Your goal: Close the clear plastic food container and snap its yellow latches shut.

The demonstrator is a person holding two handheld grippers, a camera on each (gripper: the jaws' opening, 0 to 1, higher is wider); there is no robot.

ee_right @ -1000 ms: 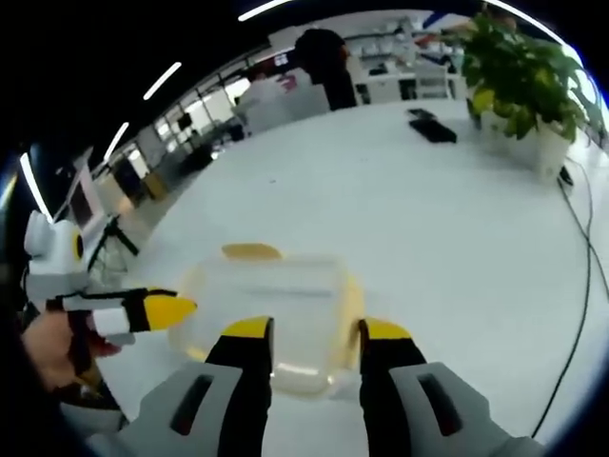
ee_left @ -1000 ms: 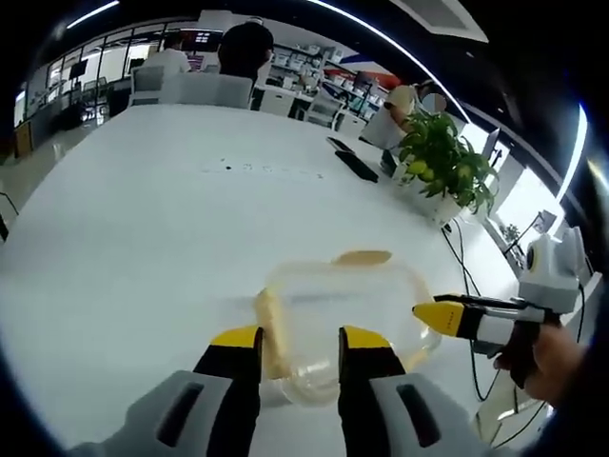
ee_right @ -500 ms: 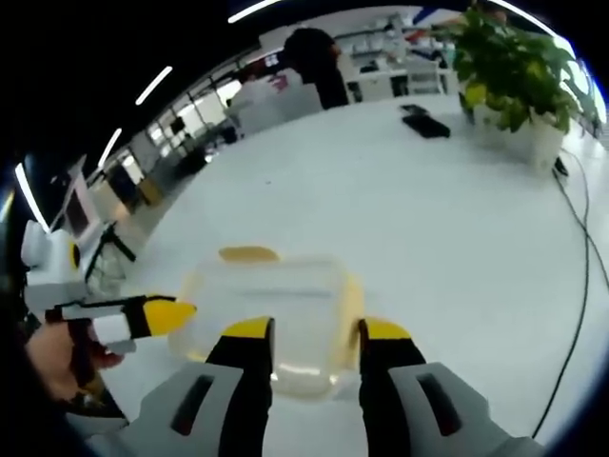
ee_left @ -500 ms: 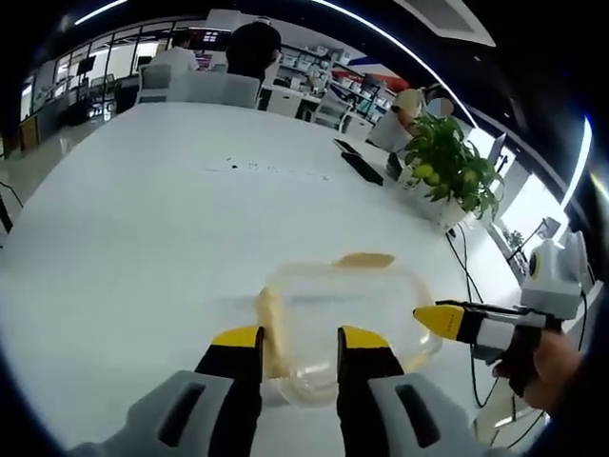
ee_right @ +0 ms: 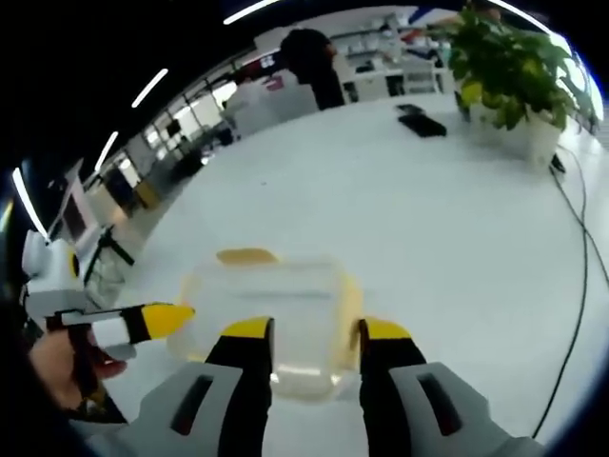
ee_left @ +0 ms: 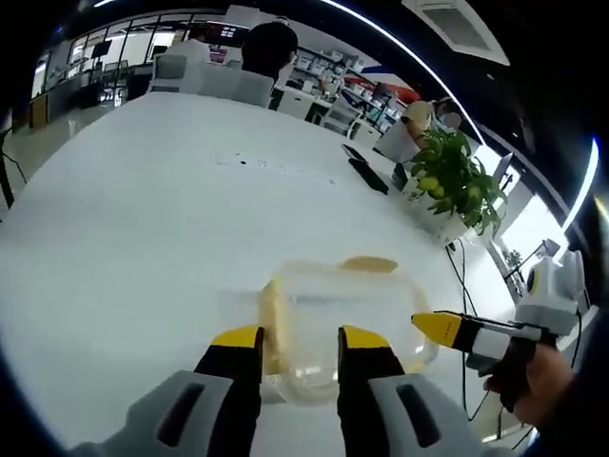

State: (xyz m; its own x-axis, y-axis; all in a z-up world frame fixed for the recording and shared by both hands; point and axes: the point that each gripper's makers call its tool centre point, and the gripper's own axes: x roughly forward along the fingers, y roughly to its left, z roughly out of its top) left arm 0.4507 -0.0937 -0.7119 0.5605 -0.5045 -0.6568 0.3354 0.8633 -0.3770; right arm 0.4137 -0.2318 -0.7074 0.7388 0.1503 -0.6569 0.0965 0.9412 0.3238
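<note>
In the left gripper view, the left gripper (ee_left: 297, 341) shows its two yellow-tipped grey jaws standing apart with nothing clamped between them, their tips just in front of the near rim of the clear plastic food container with yellow latches (ee_left: 341, 328). The container sits lid-on on the white tabletop (ee_left: 143, 219), near the tabletop's near edge; one yellow latch (ee_left: 367, 264) lies flat at its far side, and another yellow strip runs along its left side beside the left jaw. From the right of that view the right gripper (ee_left: 447, 328) comes in, held in a person's hand (ee_left: 533, 381), its yellow tip touching or just beside the container's right corner. In the right gripper view, the right gripper (ee_right: 307, 335) likewise has its jaws parted and empty, their tips at the container (ee_right: 271, 319) rim, with a yellow latch (ee_right: 245, 255) at the far side and yellow along the right side by the right jaw. The left gripper (ee_right: 152, 320) enters from the left of this view, its yellow tip at the container's left edge. Farther off, toward the tabletop's far right edge, stands a green leafy plant in a white pot (ee_left: 455, 181) (ee_right: 509, 76), with a dark flat device (ee_left: 366, 174) (ee_right: 422, 124) lying near it, and black cables (ee_right: 580, 286) trail along that edge.
</note>
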